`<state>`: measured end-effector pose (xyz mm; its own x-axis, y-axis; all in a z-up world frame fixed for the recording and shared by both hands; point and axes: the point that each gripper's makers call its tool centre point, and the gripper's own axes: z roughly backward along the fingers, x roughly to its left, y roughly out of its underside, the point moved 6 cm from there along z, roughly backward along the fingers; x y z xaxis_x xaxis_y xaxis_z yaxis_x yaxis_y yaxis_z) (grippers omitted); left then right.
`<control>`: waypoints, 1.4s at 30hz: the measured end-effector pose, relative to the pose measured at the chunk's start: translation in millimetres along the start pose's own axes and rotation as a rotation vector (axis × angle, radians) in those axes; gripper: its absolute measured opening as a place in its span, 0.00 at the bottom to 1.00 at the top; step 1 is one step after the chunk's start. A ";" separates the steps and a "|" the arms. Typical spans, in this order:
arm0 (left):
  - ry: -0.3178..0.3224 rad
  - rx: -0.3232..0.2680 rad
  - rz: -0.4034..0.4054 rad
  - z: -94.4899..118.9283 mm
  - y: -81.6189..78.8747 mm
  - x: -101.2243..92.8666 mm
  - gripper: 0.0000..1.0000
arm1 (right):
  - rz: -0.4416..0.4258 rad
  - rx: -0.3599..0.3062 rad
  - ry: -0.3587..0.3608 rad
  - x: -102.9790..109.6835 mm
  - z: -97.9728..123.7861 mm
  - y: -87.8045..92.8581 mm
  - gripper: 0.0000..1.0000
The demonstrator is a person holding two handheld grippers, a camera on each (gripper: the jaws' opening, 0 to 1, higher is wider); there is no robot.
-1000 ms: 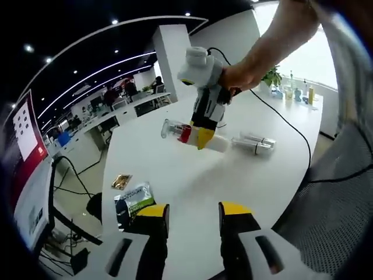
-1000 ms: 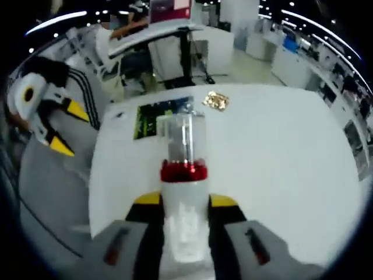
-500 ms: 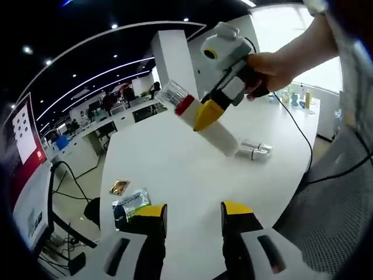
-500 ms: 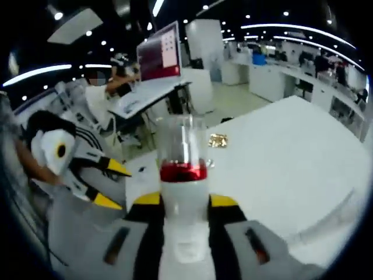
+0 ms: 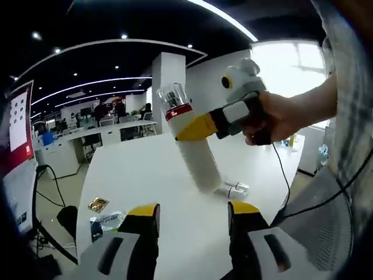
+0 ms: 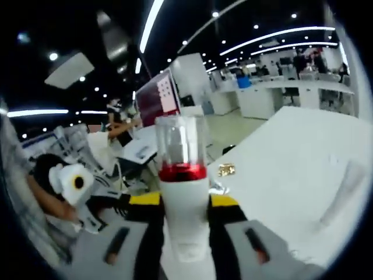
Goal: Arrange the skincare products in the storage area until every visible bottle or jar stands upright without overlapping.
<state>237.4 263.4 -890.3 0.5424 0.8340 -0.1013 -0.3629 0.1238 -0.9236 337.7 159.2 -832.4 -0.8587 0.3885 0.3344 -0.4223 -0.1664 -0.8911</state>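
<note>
The right gripper [image 5: 195, 126] clamps a white bottle [image 5: 195, 157] with a red collar, nearly upright just above the table [image 5: 134, 175], near two tubes [image 5: 233, 189] lying flat. The left gripper [image 5: 192, 219] hangs empty, jaws apart. Next, probably: set the bottle standing.

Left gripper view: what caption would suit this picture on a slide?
Right tool holds a white bottle nearly upright above the white table; left tool waits open.

So the right gripper [image 5: 195, 125] has lifted the white bottle [image 5: 195, 157] off the table [image 5: 140, 175] and swung it from lying flat to nearly upright, clear cap on top.
</note>
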 end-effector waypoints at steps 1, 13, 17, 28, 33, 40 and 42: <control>0.009 -0.006 0.065 -2.2 -3.0 -3.9 0.51 | -0.001 -0.006 -0.001 2.8 0.6 -0.5 0.26; 0.012 -0.184 0.261 -29.7 -36.8 -15.0 0.55 | 0.036 -0.060 0.076 21.0 10.4 -4.8 0.27; 0.012 -0.224 0.268 -36.9 -40.1 -22.6 0.56 | 0.063 -0.067 0.102 31.6 10.5 -2.6 0.27; 0.011 -0.219 0.213 -35.9 -44.7 -28.0 0.32 | 0.074 -0.073 0.184 51.9 8.7 10.2 0.27; 0.013 -0.201 0.174 -28.4 -41.5 -23.4 0.30 | 0.080 -0.062 0.180 59.2 4.8 12.8 0.28; 0.059 -0.177 0.135 -24.2 -43.9 -20.9 0.28 | 0.103 -0.025 0.145 60.3 6.3 11.5 0.28; 0.092 -0.194 0.164 -22.1 -45.5 -20.7 0.28 | 0.115 -0.027 0.119 61.6 7.9 9.4 0.28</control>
<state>259.4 228.6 -854.3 0.5584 0.7807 -0.2805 -0.3047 -0.1215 -0.9447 278.5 174.4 -817.7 -0.8595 0.4735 0.1925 -0.3140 -0.1918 -0.9299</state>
